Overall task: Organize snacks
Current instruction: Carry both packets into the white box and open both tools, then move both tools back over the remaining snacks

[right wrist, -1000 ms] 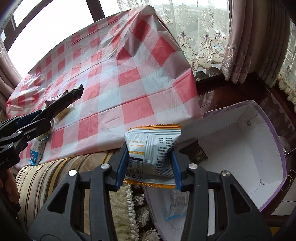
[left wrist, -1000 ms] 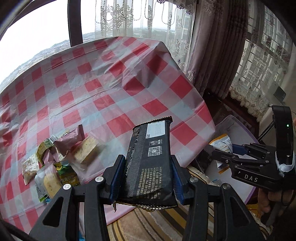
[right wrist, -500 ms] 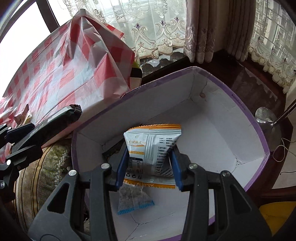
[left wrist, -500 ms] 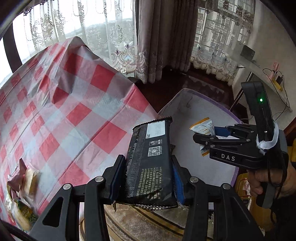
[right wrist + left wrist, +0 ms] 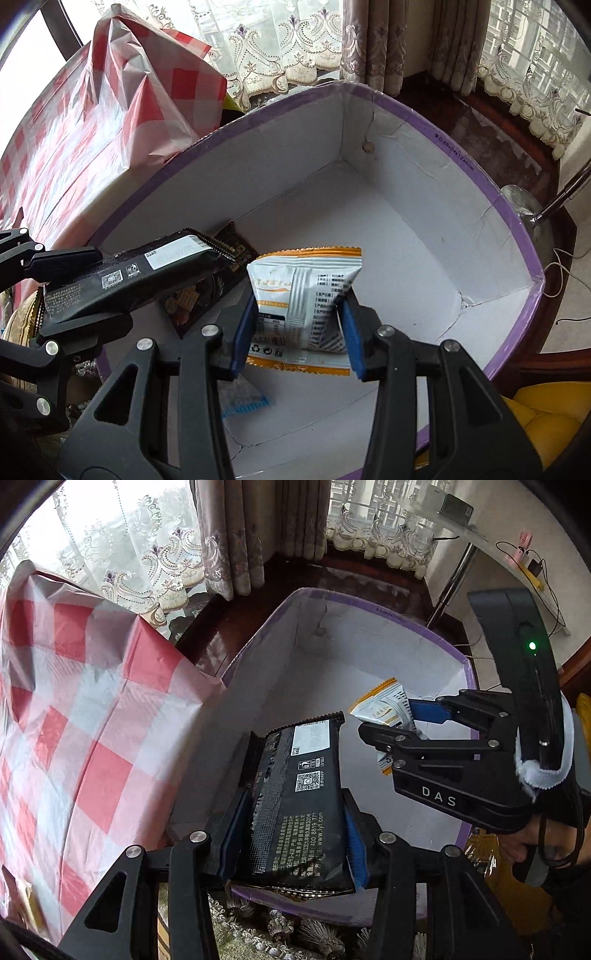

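Note:
My left gripper [image 5: 291, 834] is shut on a long black snack packet [image 5: 299, 805] and holds it over the near edge of the white box with a purple rim [image 5: 369, 605]. My right gripper [image 5: 299, 332] is shut on a white and orange snack pouch [image 5: 306, 291] above the inside of the box [image 5: 443, 122]. The black packet [image 5: 140, 277] and the left gripper [image 5: 66, 266] show at the left of the right wrist view. The right gripper [image 5: 388, 720] with its pouch [image 5: 384, 709] shows at the right of the left wrist view.
A black snack packet [image 5: 199, 299] and a clear blue-edged packet [image 5: 243, 398] lie on the box floor. The red and white checked tablecloth [image 5: 74, 701] hangs at the left of the box. Lace curtains [image 5: 280, 48] and dark wood floor [image 5: 480, 122] lie beyond. A metal leg [image 5: 450, 590] stands at the right.
Both grippers have swung right from over the checked table to over the box, each keeping its packet. The snack pile on the table has left the view.

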{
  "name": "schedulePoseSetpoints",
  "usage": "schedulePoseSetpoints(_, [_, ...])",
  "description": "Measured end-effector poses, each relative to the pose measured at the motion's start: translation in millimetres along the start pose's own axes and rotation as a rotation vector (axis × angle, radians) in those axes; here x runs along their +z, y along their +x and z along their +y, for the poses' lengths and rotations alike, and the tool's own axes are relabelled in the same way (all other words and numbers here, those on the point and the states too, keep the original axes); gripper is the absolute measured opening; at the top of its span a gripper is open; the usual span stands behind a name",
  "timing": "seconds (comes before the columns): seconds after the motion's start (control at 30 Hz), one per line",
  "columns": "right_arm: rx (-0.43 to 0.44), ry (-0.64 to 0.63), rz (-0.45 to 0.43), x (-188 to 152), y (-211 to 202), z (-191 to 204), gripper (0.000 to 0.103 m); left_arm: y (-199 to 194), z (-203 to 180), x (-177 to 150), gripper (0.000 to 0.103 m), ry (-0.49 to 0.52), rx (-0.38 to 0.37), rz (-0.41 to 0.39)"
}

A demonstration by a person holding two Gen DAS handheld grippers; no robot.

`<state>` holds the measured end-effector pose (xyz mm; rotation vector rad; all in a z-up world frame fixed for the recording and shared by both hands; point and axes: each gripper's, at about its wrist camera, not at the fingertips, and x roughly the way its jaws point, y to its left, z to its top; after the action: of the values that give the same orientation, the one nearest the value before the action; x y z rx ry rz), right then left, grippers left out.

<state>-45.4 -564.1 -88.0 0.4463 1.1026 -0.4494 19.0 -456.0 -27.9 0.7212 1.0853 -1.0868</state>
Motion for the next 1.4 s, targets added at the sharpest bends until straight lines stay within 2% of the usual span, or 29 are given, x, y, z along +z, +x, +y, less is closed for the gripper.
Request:
schedulePoseSetpoints(0.27, [-0.012,0.0,0.048,-5.0,14.6,-2.3,0.047,29.2,-10.4,12.4,0.048,0.047,0.007,0.084])
schedulePoseSetpoints(0.47, [-0.01,0.007,0.057,-5.6,15.8,-3.5,0.049,34.6,-8.4,13.0,0.052,0.037,0.011,0.106])
schedulePoseSetpoints(0.7, [-0.002,-0.005,0.019,-0.2,1.9,1.3,0.062,15.9,5.9,11.6,0.061,-0.047,0.033,0.022])
schedulePoseSetpoints(0.93, [0.029,-0.052,-0.013,5.4,-14.0,24.0,0.064,-16.2,32.8,-7.7,0.063,-0.17,0.064,-0.065])
schedulePoseSetpoints(1.1, [0.058,-0.118,-0.033,6.7,-27.0,56.1,0.065,-42.2,56.2,-30.3,0.063,-0.265,0.1,-0.134])
schedulePoseSetpoints(1.4, [0.132,-0.259,-0.068,8.7,-51.0,131.0,0.067,-89.7,108.4,-94.2,0.063,-0.488,0.164,-0.239])
